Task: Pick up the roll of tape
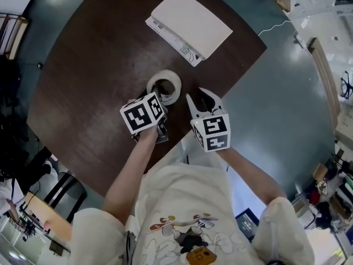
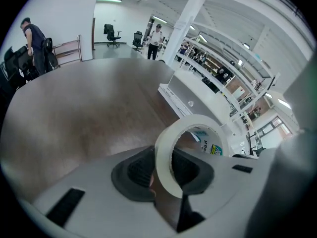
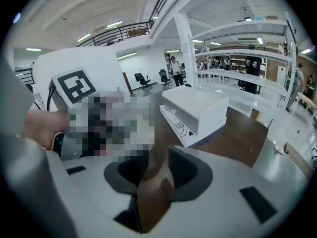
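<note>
The roll of tape, a pale beige ring, hangs a little above the round dark wooden table. My left gripper is shut on it. In the left gripper view the two pads clamp the near wall of the roll of tape, one pad inside the ring and one outside, at my left gripper. Just to the right, my right gripper stands open, its jaws spread with nothing between them. The right gripper view shows my right gripper over bare wood, with the left gripper's marker cube close at its left.
A flat white box lies at the far side of the table, ahead of both grippers. The table's rim curves close on the right over a grey-green floor. A chair stands at the lower left.
</note>
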The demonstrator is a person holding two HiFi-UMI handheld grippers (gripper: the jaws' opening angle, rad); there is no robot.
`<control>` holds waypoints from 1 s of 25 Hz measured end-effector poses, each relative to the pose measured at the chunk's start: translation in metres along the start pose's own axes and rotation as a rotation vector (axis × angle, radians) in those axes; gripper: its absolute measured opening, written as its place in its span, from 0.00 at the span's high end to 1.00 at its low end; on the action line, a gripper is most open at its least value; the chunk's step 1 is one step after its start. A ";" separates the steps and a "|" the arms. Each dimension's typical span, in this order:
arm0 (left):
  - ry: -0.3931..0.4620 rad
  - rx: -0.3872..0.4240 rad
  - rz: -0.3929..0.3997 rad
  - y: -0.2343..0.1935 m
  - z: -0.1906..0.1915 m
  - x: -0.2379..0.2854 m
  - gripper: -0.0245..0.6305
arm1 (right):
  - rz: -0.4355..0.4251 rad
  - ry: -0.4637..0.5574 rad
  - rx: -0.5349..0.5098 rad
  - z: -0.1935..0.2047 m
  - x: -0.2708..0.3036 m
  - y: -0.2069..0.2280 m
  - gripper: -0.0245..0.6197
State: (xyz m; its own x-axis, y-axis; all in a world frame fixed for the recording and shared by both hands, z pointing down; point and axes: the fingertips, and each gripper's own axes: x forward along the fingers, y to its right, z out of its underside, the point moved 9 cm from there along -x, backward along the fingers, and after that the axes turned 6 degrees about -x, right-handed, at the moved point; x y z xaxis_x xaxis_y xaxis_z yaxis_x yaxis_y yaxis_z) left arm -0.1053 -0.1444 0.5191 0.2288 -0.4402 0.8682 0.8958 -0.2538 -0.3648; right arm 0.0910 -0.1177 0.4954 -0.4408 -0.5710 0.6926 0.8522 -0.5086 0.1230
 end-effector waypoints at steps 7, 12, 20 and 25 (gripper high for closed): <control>0.095 0.046 0.057 0.003 0.008 -0.062 0.83 | -0.015 0.089 -0.048 -0.007 -0.035 -0.016 0.78; 0.187 0.096 0.082 0.009 0.012 -0.113 0.83 | -0.019 0.128 -0.064 -0.013 -0.060 -0.028 0.81; 0.325 0.181 0.057 0.009 0.030 -0.177 0.83 | -0.032 0.196 -0.071 -0.026 -0.087 -0.041 0.85; 0.444 0.255 0.022 0.005 0.040 -0.210 0.83 | -0.025 0.281 -0.069 -0.041 -0.106 -0.053 0.92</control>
State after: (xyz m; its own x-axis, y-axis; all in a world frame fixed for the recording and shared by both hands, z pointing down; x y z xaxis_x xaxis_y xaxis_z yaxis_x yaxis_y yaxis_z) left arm -0.1337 -0.0186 0.3481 0.1147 -0.7804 0.6147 0.9696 -0.0467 -0.2402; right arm 0.0815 -0.0567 0.3864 -0.5307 -0.7090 0.4644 0.8230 -0.5620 0.0825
